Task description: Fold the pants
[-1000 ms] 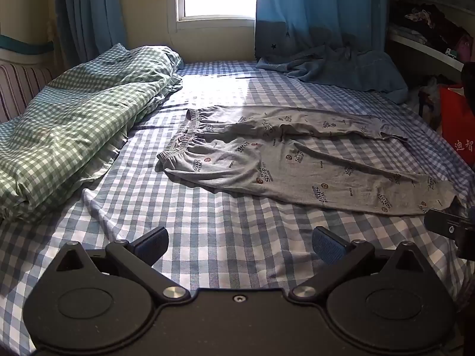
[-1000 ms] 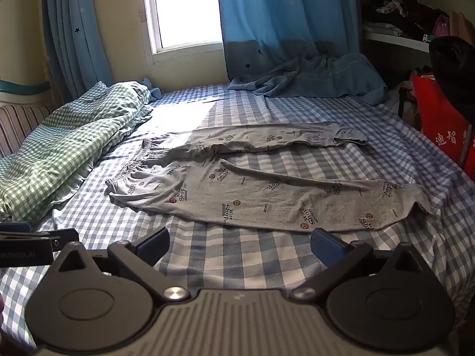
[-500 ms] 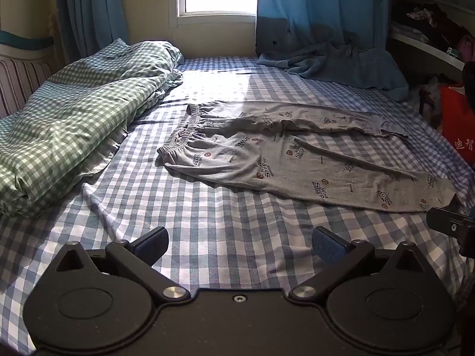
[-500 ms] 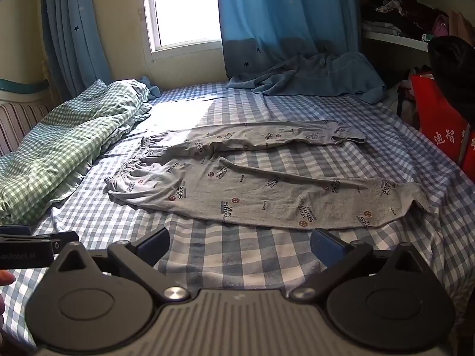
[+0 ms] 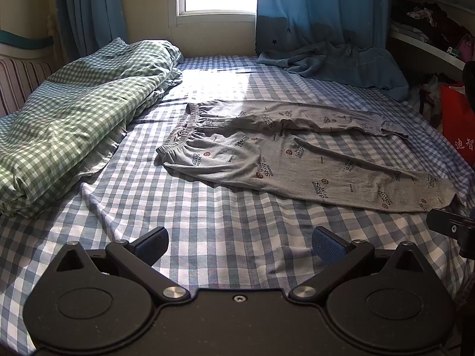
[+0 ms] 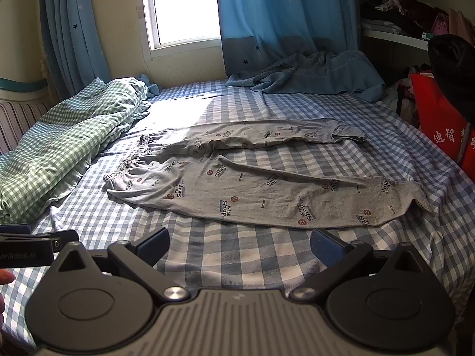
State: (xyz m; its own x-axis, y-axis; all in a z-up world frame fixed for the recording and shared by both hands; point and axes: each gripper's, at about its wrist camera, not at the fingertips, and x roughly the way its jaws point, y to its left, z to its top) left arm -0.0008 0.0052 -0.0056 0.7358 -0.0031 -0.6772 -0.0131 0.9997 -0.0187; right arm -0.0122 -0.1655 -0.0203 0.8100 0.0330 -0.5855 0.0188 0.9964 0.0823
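Grey printed pants [image 5: 282,154] [image 6: 252,184] lie spread flat on the blue checked bed sheet [image 5: 207,237] [image 6: 237,252], waistband to the left, both legs running right and splayed apart. My left gripper [image 5: 240,241] hovers open over bare sheet in front of the pants, short of the near leg. My right gripper [image 6: 240,244] is open too, just in front of the near leg's lower edge. Neither holds anything. The other tool shows at the frame edge in each view: the right one [image 5: 451,228], the left one [image 6: 35,246].
A green checked duvet [image 5: 68,124] is bunched along the bed's left side. A blue cloth [image 5: 341,62] lies at the far right under the curtains. A red bag [image 6: 442,136] and cluttered shelves [image 5: 427,29] stand beside the bed's right edge.
Both grippers have moved slightly forward toward the pants, which sit a little nearer in both views. The pants have not moved, and both grippers stay open.
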